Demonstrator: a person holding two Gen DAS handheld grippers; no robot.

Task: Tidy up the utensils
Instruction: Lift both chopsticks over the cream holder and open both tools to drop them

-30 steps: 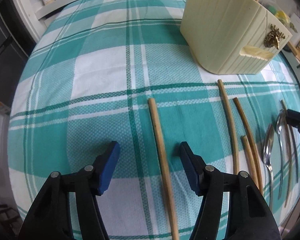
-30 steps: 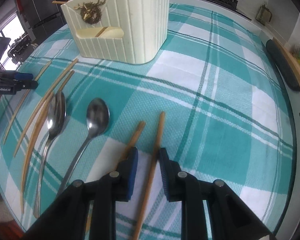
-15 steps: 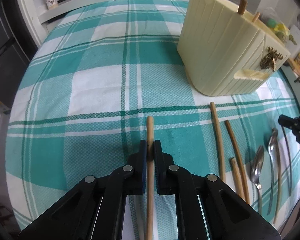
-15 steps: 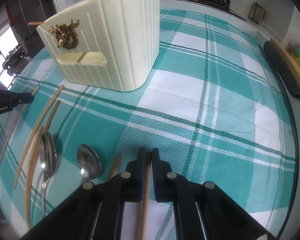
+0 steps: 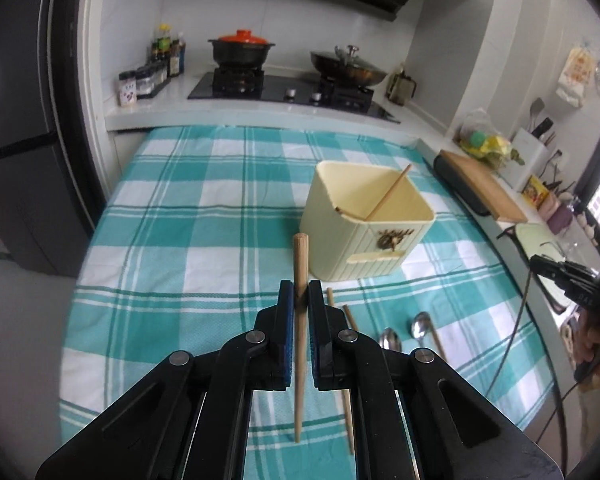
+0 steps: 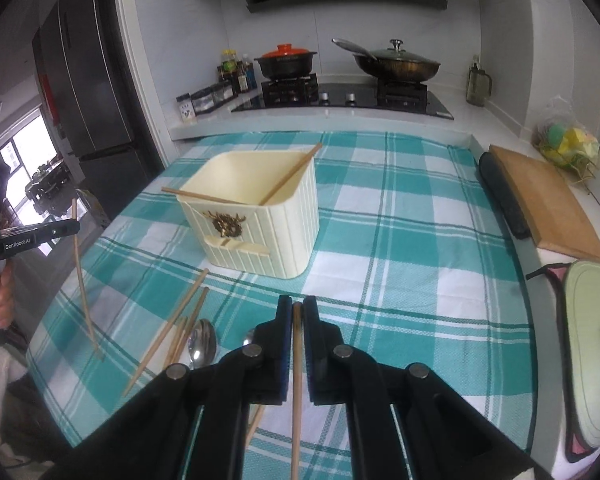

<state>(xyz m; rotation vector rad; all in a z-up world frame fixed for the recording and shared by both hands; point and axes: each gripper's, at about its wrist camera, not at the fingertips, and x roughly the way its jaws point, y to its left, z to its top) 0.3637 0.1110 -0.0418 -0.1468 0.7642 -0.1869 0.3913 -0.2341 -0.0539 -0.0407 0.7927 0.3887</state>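
Observation:
My left gripper (image 5: 300, 292) is shut on a wooden chopstick (image 5: 299, 380), which hangs clear above the checked cloth. My right gripper (image 6: 297, 308) is shut on a second chopstick (image 6: 296, 400), also lifted. The cream utensil holder (image 5: 364, 248) (image 6: 260, 220) stands ahead of both grippers, with two chopsticks leaning inside it. Loose chopsticks (image 6: 172, 324) and two spoons (image 6: 202, 342) (image 5: 390, 338) lie on the cloth below. In the right wrist view, the left gripper (image 6: 66, 227) shows at the far left with its chopstick (image 6: 82, 280) hanging down.
The teal checked cloth (image 5: 188, 240) covers the table. A stove with a red-lidded pot (image 5: 242, 50) and a wok is at the back. A wooden board (image 6: 540, 204) and a dark roll (image 6: 500, 196) line the right edge. A fridge (image 5: 16, 120) stands at left.
Both grippers went from open over chopsticks on the cloth to shut on them, then rose and tilted up. The chopsticks left the cloth and the holder's open top came into sight.

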